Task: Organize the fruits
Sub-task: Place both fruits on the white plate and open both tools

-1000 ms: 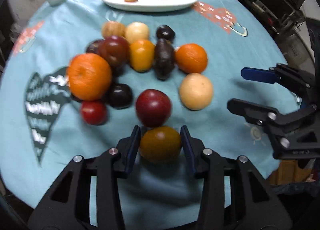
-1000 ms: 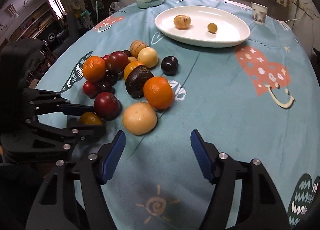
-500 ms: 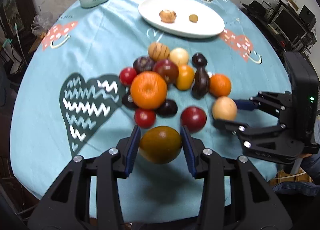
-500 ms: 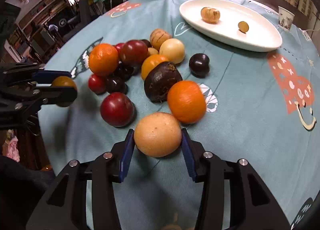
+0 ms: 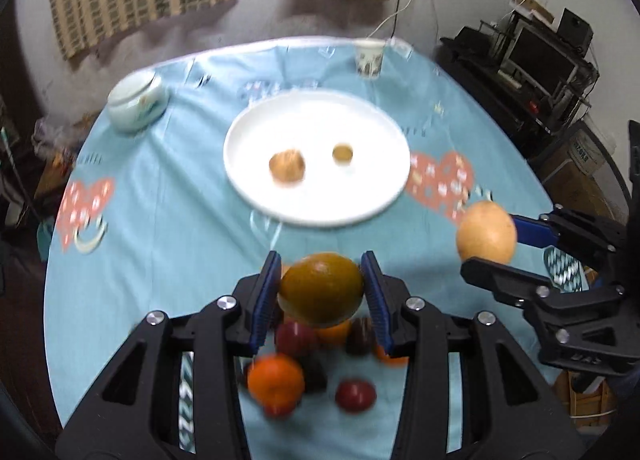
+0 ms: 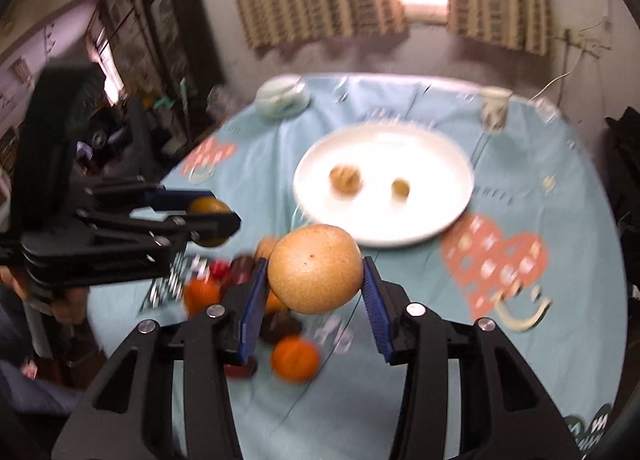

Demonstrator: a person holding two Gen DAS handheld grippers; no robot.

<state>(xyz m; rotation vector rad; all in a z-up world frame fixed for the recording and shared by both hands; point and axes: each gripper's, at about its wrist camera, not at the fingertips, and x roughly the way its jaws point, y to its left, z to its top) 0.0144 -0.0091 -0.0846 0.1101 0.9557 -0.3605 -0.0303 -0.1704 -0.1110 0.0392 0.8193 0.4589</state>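
- The left gripper is clenched on a brownish-green fruit, both blue pads pressed against its sides, and the fruit hangs clear of the desk.
- Beneath and behind that gripper's fingers lies the blurred fruit pile: an orange low to its left, a red fruit low to its right, dark ones between them.
- Ahead of the left gripper, well apart from it, sits a white plate with a tan striped fruit and a small brownish fruit on it, apart from each other.
- Farther ahead to its left stands a pale lidded jar; farther ahead to its right, a paper cup.
- To the right of the left gripper, the right gripper grasps a round pale-yellow fruit; its jaws have just been closing, and the fruit now sits pinched between the blue pads, off the desk.
- Below the right gripper's left finger the pile shows again, with another orange nearest its fingers.
- The plate lies ahead of the right gripper, slightly to its right.
- In the right wrist view, a hand is partly seen under the left gripper's body.
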